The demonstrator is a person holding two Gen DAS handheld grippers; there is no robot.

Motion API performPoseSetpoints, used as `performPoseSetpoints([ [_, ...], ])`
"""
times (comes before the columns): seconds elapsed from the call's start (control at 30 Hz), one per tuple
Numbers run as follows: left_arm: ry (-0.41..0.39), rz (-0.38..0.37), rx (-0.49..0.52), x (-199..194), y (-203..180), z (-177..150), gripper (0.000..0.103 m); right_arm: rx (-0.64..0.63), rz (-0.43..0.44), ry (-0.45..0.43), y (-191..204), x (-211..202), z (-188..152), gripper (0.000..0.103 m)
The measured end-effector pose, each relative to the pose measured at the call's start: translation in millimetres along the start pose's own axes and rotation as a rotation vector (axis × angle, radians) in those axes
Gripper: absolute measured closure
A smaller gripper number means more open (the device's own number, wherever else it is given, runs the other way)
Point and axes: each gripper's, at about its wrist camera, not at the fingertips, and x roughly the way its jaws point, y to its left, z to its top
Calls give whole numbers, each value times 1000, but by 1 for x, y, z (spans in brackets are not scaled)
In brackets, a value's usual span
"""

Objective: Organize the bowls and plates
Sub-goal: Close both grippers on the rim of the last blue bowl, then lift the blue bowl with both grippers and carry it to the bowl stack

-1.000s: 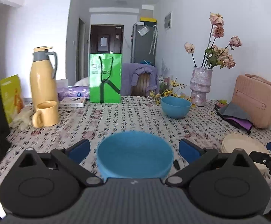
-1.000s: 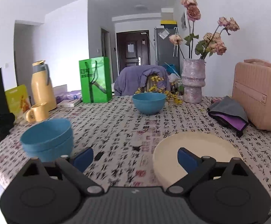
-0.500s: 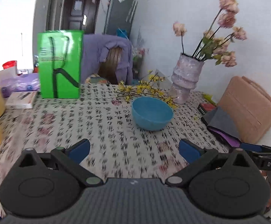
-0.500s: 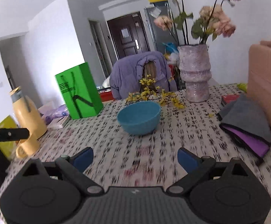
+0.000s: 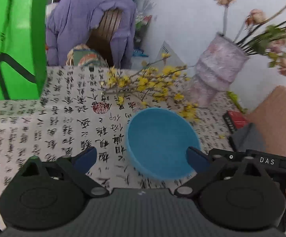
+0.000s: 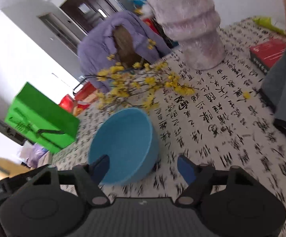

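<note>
- Both grippers are closing in on the blue bowl [image 5: 162, 144], which was far across the table half a second ago
- Left gripper [image 5: 141, 157] is holding its fingers wide, the right pad [image 5: 197, 157] overlapping the bowl's near rim
- Right gripper [image 6: 144, 165] is also spreading wide, its left pad [image 6: 101, 166] showing over the bowl's near rim
- Bowl is sitting upright on the calligraphy tablecloth [image 5: 68, 118], just beside yellow flower sprigs [image 5: 152, 85] and near the pink vase [image 5: 216, 75]

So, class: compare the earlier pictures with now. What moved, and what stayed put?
Both tools, left and right, moved forward across the table to the far blue bowl, leaving the near bowl and plate behind. Both are open, gripping nothing. The bowl, vase and green bag stayed put.
</note>
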Motion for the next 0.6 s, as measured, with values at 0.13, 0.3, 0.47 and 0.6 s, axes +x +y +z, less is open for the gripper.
performPoseSetpoints([
  [0.13, 44, 29, -7, 41, 3, 2, 27, 8, -24, 12, -5, 31, 11, 43],
  [0.3, 82, 7, -91, 69, 19, 9, 57, 15, -13, 46, -10, 55, 16, 65],
  [0.47, 118, -2, -88, 74, 23, 5, 88, -5, -24, 51, -9, 63, 14, 85],
  [0.6, 110, 3, -82, 59, 19, 6, 88, 14, -17, 71, -8, 58, 12, 86],
])
